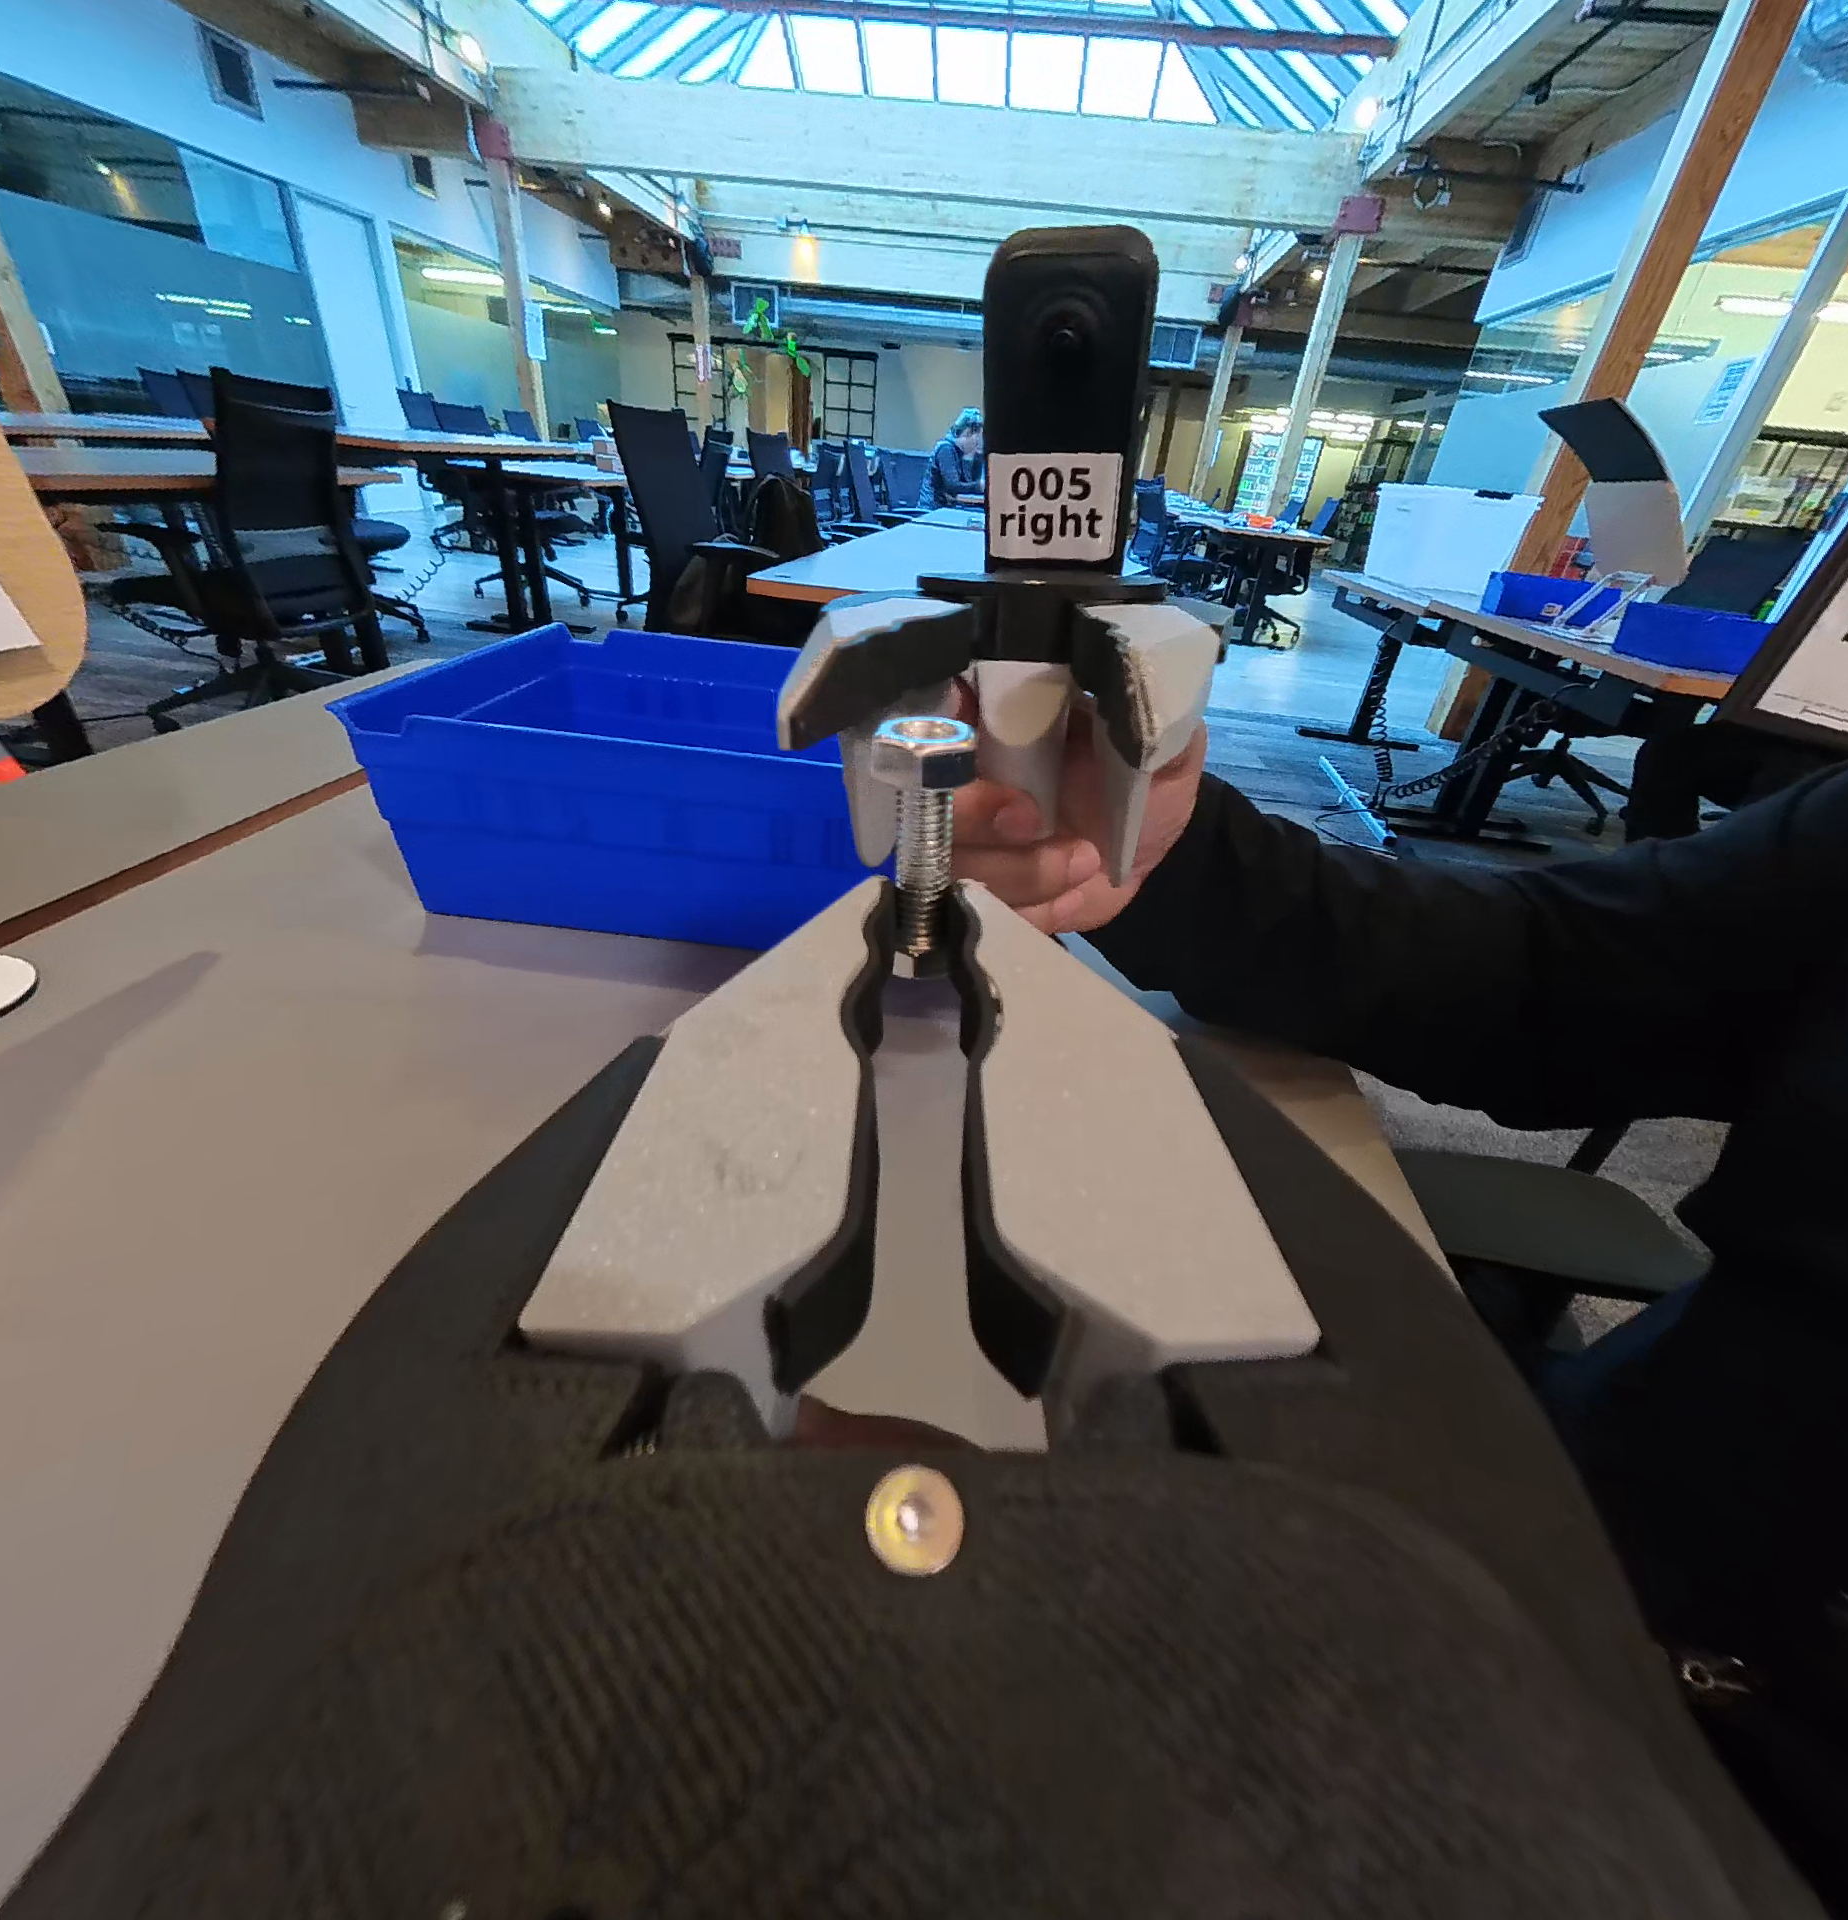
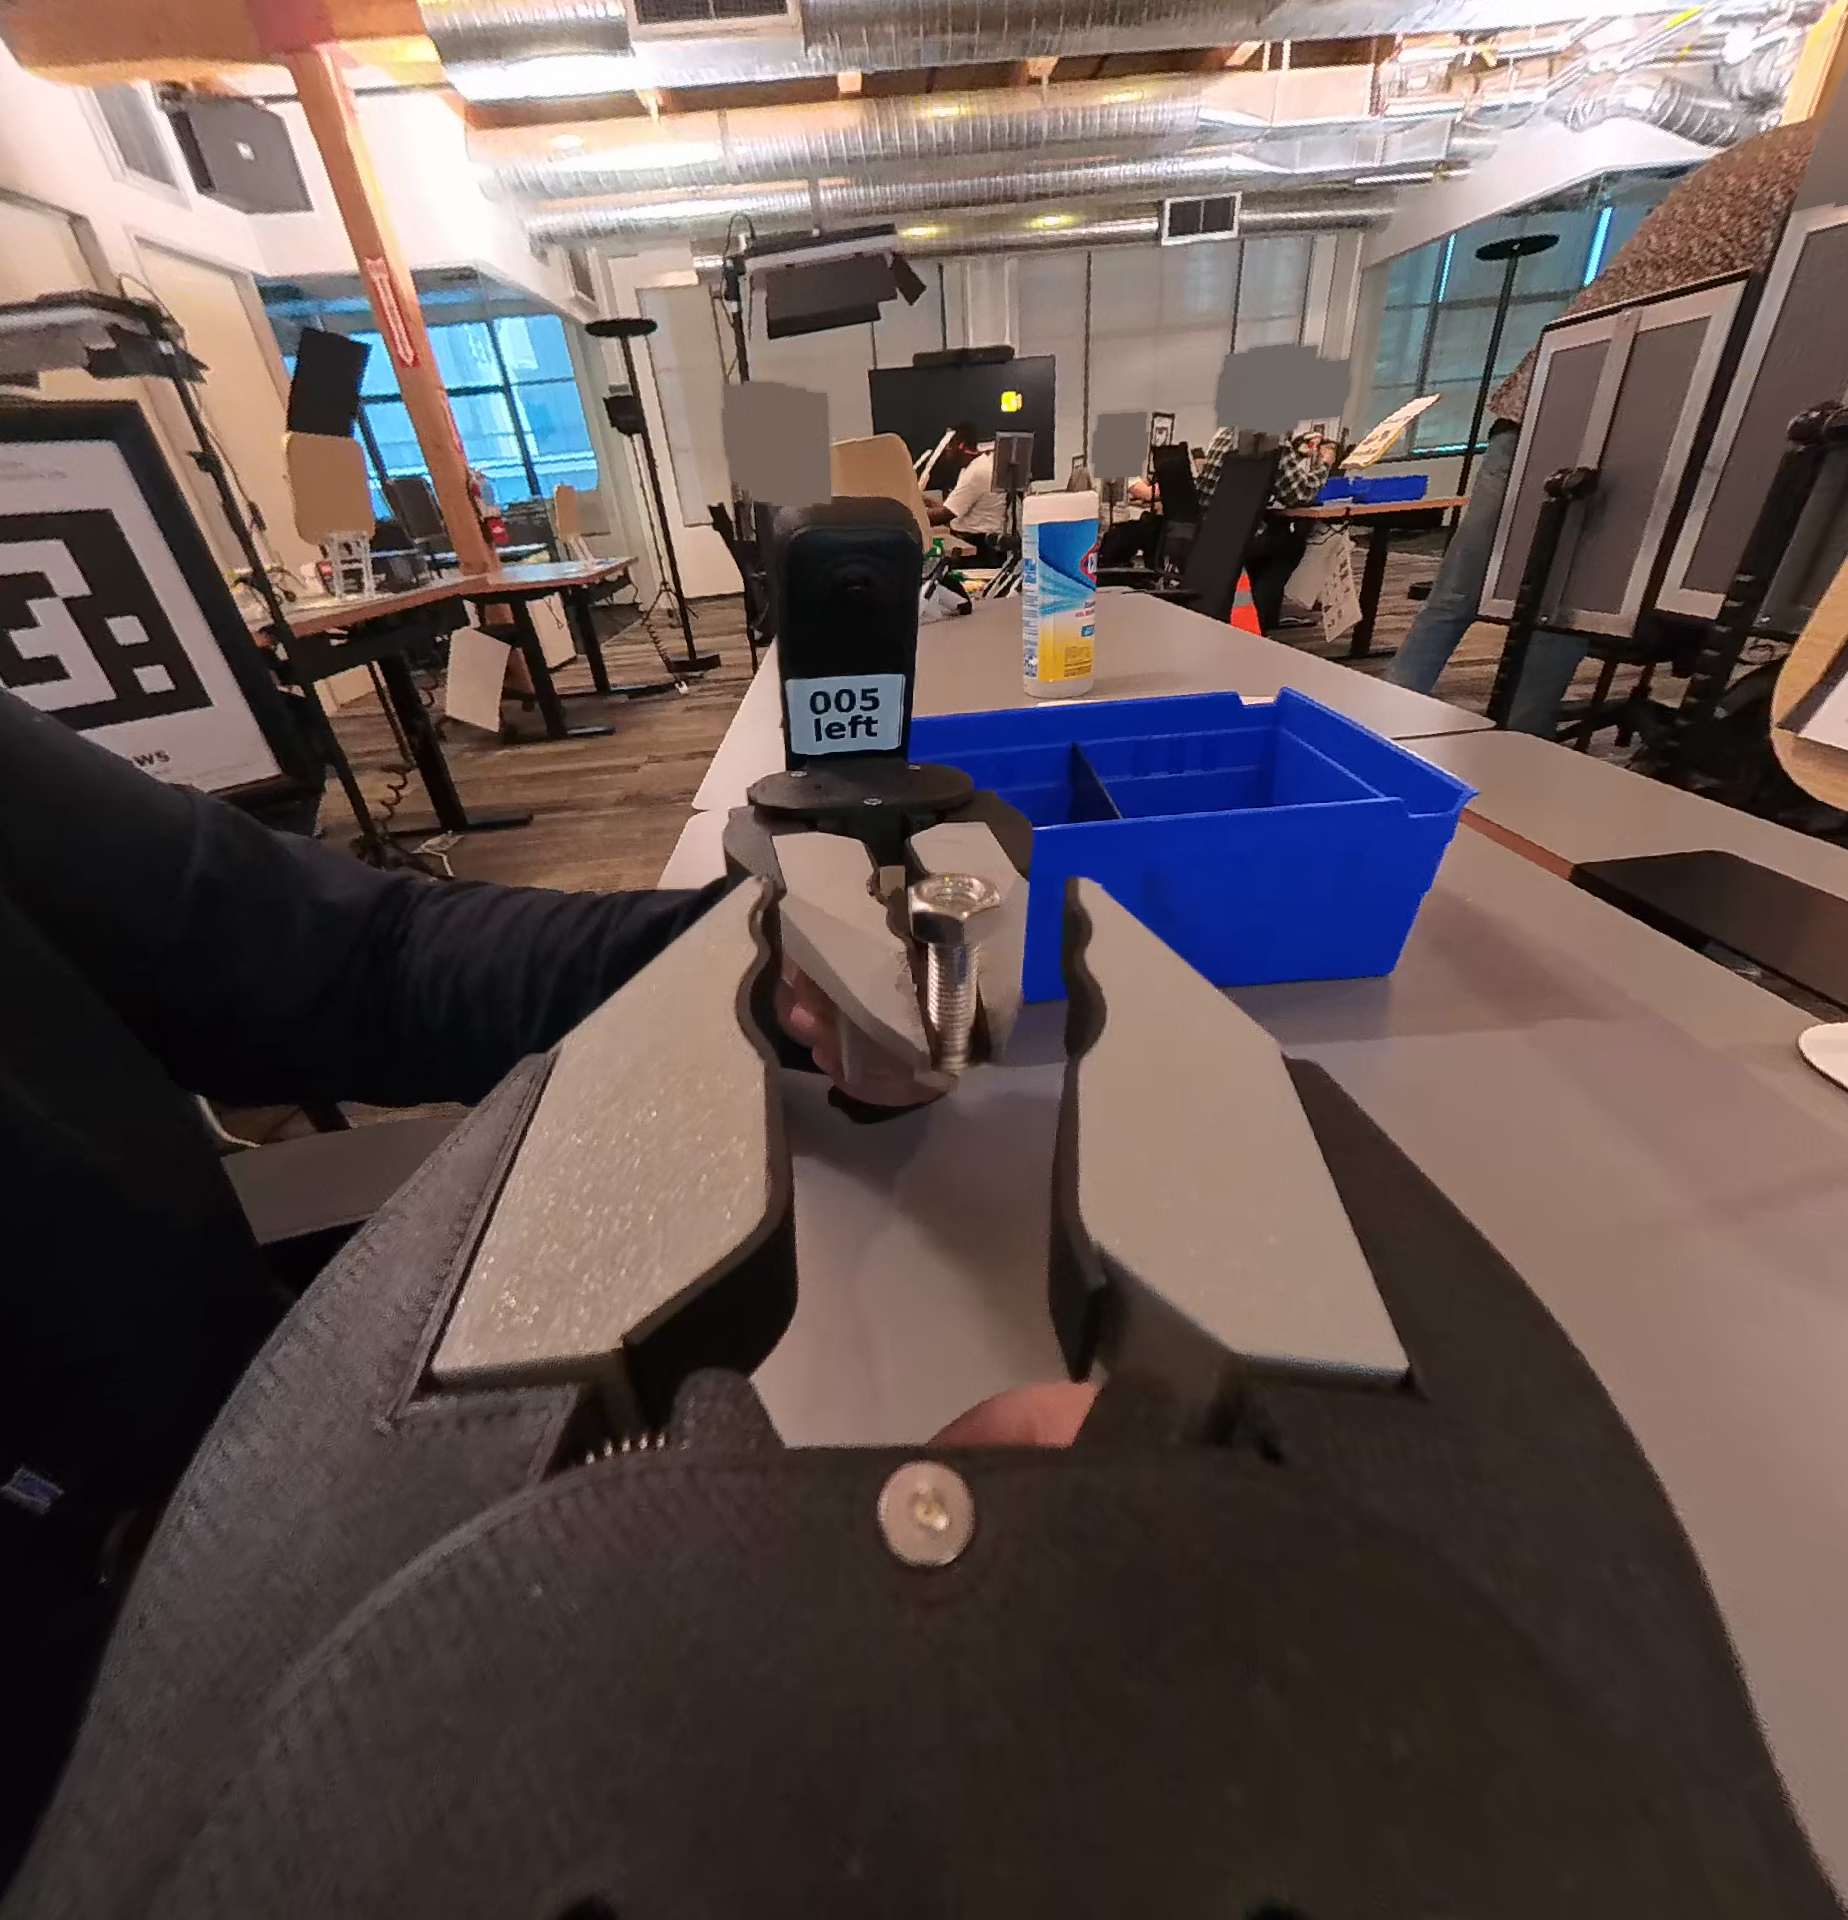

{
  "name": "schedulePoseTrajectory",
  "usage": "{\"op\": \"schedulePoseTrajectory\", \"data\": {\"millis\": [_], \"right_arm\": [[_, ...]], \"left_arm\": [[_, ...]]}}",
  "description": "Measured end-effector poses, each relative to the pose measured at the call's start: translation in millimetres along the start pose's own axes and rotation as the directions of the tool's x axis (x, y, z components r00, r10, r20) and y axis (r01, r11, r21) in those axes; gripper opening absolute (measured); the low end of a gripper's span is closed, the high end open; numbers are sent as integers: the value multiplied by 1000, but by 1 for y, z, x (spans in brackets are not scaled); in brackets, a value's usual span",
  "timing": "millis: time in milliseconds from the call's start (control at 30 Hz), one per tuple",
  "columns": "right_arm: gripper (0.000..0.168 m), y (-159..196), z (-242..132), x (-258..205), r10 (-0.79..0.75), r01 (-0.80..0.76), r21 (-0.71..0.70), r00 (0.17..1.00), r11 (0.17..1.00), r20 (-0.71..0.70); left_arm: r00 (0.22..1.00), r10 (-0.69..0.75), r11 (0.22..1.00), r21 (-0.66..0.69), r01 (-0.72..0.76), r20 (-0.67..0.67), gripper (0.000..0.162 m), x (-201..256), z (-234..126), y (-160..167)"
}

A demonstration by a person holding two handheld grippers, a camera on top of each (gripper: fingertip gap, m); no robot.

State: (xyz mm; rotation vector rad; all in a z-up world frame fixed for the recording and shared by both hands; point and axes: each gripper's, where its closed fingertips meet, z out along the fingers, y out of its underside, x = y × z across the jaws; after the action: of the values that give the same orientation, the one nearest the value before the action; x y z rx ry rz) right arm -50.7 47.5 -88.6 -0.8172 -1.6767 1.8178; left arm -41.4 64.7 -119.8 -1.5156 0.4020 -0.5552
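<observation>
My left gripper (image 1: 920, 940) is shut on the lower end of a silver bolt (image 1: 920, 862) and holds it upright above the grey table (image 1: 224, 1091). The bolt's top end (image 1: 922, 750) carries a hex piece; I cannot tell whether it is a nut or the head. My right gripper (image 2: 915, 951) is open and empty. It faces the left gripper (image 2: 951, 1049), with its fingers spread to either side of the bolt (image 2: 949, 977) and not touching it. The right gripper also shows in the left wrist view (image 1: 993, 748), held by a hand just behind the bolt.
A blue plastic bin (image 1: 587, 800) with divided compartments (image 2: 1211, 914) stands on the table just beyond the grippers. A wipes canister (image 2: 1058, 592) stands farther back. A white rounded object (image 2: 1845, 1055) lies at the table's side. A dark-sleeved arm (image 1: 1471, 966) reaches in. My left and right fingertips are right by each other.
</observation>
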Motion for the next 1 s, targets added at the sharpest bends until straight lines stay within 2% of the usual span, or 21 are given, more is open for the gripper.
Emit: {"op": "schedulePoseTrajectory", "data": {"millis": [267, 667, 1000], "right_arm": [[52, 8, 17, -13, -14, 16, -36, 999, 999, 51], [49, -2, 2, -3, -10, 10, 6, 1000, 1000, -2], [51, 5, 15, -8, -7, 8, -16, 1000, 1000, 22]], "left_arm": [[1000, 8, 1000, -17, -8, -7, 7, 4, 5, 4], [1000, -14, 1000, 26, 13, 26, 7, -6, -5, -6], [1000, 5, 1000, -11, -5, -7, 7, 4, 4, 2]]}}
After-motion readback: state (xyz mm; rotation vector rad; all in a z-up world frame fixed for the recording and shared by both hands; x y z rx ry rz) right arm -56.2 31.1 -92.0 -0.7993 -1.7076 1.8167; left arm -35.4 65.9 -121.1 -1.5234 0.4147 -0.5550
